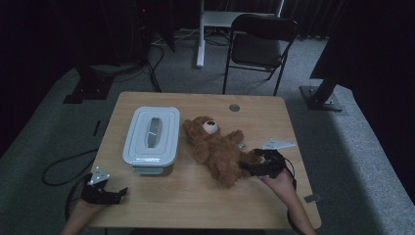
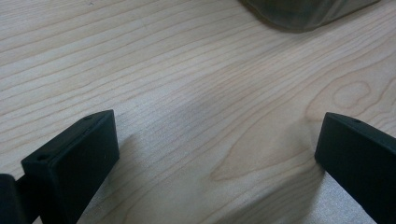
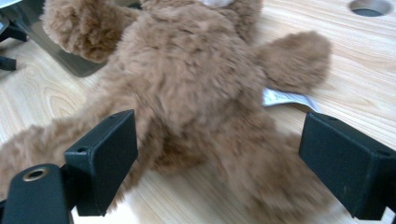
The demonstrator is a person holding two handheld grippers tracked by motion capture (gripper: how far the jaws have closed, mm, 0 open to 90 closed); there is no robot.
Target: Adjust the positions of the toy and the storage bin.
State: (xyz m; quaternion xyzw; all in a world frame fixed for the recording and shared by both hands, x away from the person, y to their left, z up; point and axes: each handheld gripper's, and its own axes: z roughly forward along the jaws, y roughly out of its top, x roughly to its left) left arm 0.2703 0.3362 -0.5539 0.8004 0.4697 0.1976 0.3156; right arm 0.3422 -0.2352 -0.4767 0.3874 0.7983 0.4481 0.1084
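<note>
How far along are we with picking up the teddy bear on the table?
Nothing looks done yet: the teddy bear lies on the table beside the closed grey box. In hand: the right gripper is open, jaws either side of the bear's legs. Left: closing and lifting. The left gripper is open over bare wood.

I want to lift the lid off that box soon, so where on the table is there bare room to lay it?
The widest bare patch is the near strip of the table, between the left gripper and the right gripper. Another lies beyond the teddy bear, toward the far right corner. Between the box and the bear it is crowded.
</note>
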